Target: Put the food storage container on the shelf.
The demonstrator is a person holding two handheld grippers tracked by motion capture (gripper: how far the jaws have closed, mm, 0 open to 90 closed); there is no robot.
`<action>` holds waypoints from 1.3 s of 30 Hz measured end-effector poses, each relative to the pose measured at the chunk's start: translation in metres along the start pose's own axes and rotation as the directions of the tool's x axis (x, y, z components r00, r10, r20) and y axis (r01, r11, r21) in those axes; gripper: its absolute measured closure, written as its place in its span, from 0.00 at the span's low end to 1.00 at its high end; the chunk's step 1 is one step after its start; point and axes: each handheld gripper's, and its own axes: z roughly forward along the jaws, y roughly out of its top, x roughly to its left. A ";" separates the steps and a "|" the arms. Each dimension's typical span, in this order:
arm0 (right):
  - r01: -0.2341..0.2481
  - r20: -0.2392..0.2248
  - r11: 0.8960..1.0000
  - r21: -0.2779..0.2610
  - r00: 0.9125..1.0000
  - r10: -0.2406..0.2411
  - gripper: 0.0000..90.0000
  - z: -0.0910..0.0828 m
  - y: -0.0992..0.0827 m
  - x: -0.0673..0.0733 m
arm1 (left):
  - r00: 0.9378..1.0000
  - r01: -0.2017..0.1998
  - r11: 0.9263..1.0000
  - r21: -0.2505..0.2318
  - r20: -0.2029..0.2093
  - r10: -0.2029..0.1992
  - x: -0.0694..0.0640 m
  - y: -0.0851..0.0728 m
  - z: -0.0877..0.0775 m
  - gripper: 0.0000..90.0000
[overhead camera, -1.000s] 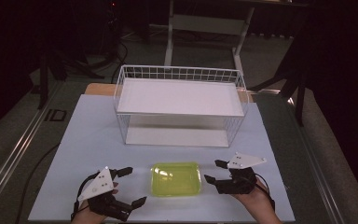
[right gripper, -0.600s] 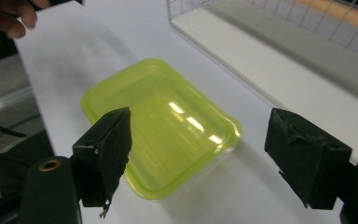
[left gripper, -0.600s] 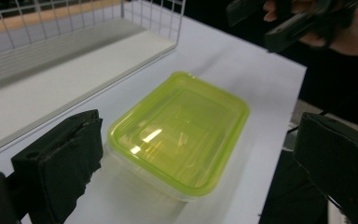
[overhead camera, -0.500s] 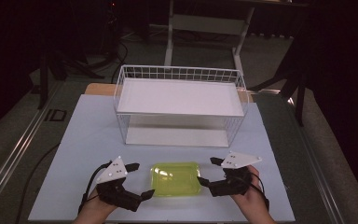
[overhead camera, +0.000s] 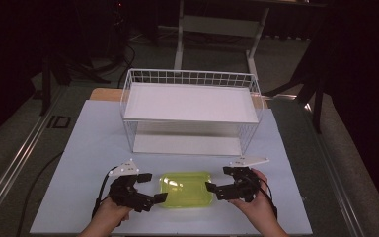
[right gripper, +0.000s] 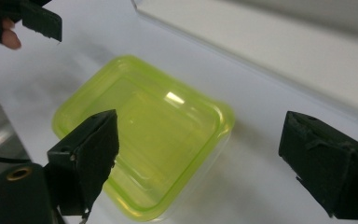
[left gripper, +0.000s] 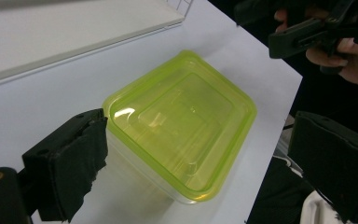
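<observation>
- The yellow-green lidded container (overhead camera: 186,189) sits flat on the white table sheet (overhead camera: 94,148), at the near edge, between the two grippers.
- The left gripper (overhead camera: 144,188) has its jaws spread wide; nothing is pinched. In the left gripper view the container (left gripper: 182,123) lies in the gap between the jaws, its near corner just beside the left-hand jaw pad, perhaps grazing it, while the other jaw stands clear off the container's far side.
- The right gripper (overhead camera: 218,180) also stands open, and its jaws have just been opening wider; they press on nothing. In the right gripper view the container (right gripper: 142,135) lies partly between the jaws, with the left-hand jaw over the lid's rim at one end and the right-hand jaw well apart from it over bare table.
- Each gripper points inward at one short end of the container, so the two face each other across it.
- Beyond the jaws, farther up the table, stands a white wire basket rack (overhead camera: 190,108) with a white shelf in it, well apart from the container.
- A hand (overhead camera: 256,207) grips the right tool from below; the other hand (overhead camera: 109,213) holds the left one likewise.
</observation>
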 end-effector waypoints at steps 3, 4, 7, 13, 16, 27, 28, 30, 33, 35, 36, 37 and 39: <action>-0.066 0.001 0.997 0.035 0.998 0.066 0.16 0.005 -0.001 -0.005 | 0.997 0.079 0.996 0.038 -0.029 -0.078 0.006 0.000 0.005 0.08; -0.083 -0.006 0.995 0.050 0.996 0.084 0.16 0.007 -0.001 -0.007 | 0.994 0.105 0.993 0.047 -0.036 -0.104 0.008 0.000 0.007 0.08; -0.154 -0.014 0.985 0.076 0.988 0.155 0.19 0.011 -0.003 -0.011 | 0.982 0.185 0.980 0.071 -0.055 -0.181 0.016 -0.003 0.011 0.09; -0.299 -0.063 0.943 0.145 0.949 0.310 0.35 0.018 -0.010 -0.021 | 0.949 0.314 0.947 0.075 -0.034 -0.312 0.026 -0.010 0.016 0.21; -0.364 -0.081 0.914 0.181 0.920 0.382 0.41 0.021 -0.015 -0.025 | 0.938 0.346 0.936 0.069 -0.029 -0.344 0.028 -0.012 0.018 0.31; -0.449 -0.075 0.864 0.226 0.877 0.475 0.61 0.033 -0.024 -0.029 | 0.926 0.378 0.921 0.096 -0.038 -0.376 0.030 -0.020 0.030 0.58; -0.451 -0.076 0.863 0.228 0.876 0.477 0.66 0.035 -0.025 -0.029 | 0.926 0.377 0.922 0.092 -0.037 -0.375 0.029 -0.022 0.030 0.63; -0.452 -0.077 0.862 0.230 0.874 0.479 0.69 0.035 -0.025 -0.028 | 0.927 0.376 0.922 0.092 -0.042 -0.373 0.029 -0.022 0.030 0.69; -0.457 -0.078 0.859 0.232 0.871 0.484 0.73 0.036 -0.025 -0.027 | 0.924 0.382 0.919 0.099 -0.031 -0.381 0.029 -0.023 0.030 0.74; -0.452 -0.078 0.863 0.227 0.874 0.479 0.79 0.036 -0.025 -0.026 | 0.924 0.382 0.919 0.100 -0.038 -0.380 0.027 -0.023 0.030 0.76; -0.452 -0.080 0.863 0.224 0.874 0.479 0.82 0.036 -0.025 -0.025 | 0.924 0.383 0.918 0.101 -0.038 -0.381 0.027 -0.023 0.030 0.77; -0.452 -0.080 0.863 0.224 0.874 0.479 0.82 0.036 -0.025 -0.025 | 0.921 0.389 0.916 0.102 -0.038 -0.387 0.027 -0.023 0.030 0.77; -0.445 -0.073 0.868 0.221 0.880 0.469 0.82 0.036 -0.024 -0.023 | 0.921 0.389 0.915 0.103 -0.038 -0.387 0.026 -0.024 0.031 0.78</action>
